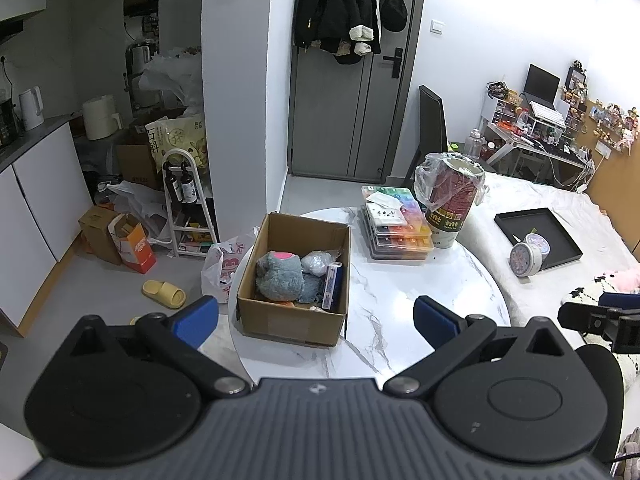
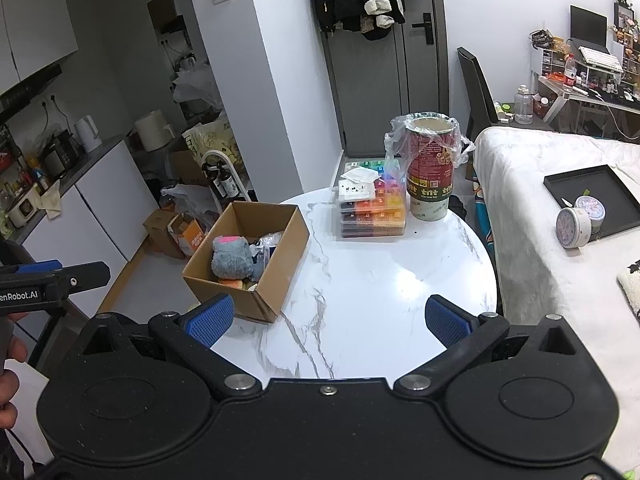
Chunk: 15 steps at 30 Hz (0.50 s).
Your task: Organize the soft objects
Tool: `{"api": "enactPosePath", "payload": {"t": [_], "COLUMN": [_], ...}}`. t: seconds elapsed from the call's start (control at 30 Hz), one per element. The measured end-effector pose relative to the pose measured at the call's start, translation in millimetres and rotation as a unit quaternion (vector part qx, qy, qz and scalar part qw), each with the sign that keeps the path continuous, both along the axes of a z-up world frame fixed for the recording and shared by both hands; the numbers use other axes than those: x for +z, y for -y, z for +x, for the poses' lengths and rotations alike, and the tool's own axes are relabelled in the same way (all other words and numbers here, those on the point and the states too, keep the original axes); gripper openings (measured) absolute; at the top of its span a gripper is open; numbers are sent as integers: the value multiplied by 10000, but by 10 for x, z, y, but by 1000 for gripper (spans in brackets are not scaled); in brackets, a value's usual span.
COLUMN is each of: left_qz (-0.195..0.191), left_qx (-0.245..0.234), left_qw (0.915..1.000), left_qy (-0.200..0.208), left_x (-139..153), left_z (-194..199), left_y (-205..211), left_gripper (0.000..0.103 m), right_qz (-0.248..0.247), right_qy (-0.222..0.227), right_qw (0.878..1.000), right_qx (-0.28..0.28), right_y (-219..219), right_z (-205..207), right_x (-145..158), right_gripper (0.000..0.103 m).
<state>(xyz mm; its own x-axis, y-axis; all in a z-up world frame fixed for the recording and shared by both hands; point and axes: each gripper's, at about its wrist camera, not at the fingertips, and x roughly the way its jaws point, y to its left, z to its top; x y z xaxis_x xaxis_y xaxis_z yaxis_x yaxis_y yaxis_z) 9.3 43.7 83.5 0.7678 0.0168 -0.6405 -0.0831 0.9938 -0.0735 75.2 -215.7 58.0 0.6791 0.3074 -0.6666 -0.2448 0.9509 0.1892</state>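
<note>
An open cardboard box (image 1: 256,300) stands on the left part of a round white marble table (image 1: 400,300). Inside lie a grey plush toy with a pink patch (image 1: 280,276), a grey-white soft ball (image 1: 318,262) and a blue-edged packet (image 1: 333,286). The box also shows in the right wrist view (image 2: 280,276), with the plush (image 2: 232,258) and an orange soft thing (image 2: 232,283). My left gripper (image 1: 316,322) is open and empty, just short of the box. My right gripper (image 2: 328,320) is open and empty over the table's near edge. A pink plush (image 1: 624,280) lies on the bed.
A stack of clear colourful organiser cases (image 1: 396,224) and a red paper tub in a plastic bag (image 1: 450,200) stand at the table's back. A bed (image 2: 560,240) on the right carries a black tray (image 2: 596,200) and round tins (image 2: 574,226). Boxes, bags and a yellow slipper (image 1: 164,292) litter the floor.
</note>
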Motion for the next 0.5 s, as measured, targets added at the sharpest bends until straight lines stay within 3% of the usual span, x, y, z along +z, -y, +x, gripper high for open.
{"api": "enactPosePath", "payload": {"t": [0.5], "left_qz": [-31], "left_qx": [-35], "left_qw": [10000], "left_qy": [-71], "left_x": [-56], "left_z": [72], "left_y": [31], "left_gripper": [103], "right_qz": [-7], "right_qy": [3], "right_qw": [10000], "right_qx": [4], "right_y": [4], "right_z": [12], "right_x": [-29], "right_gripper": [103]}}
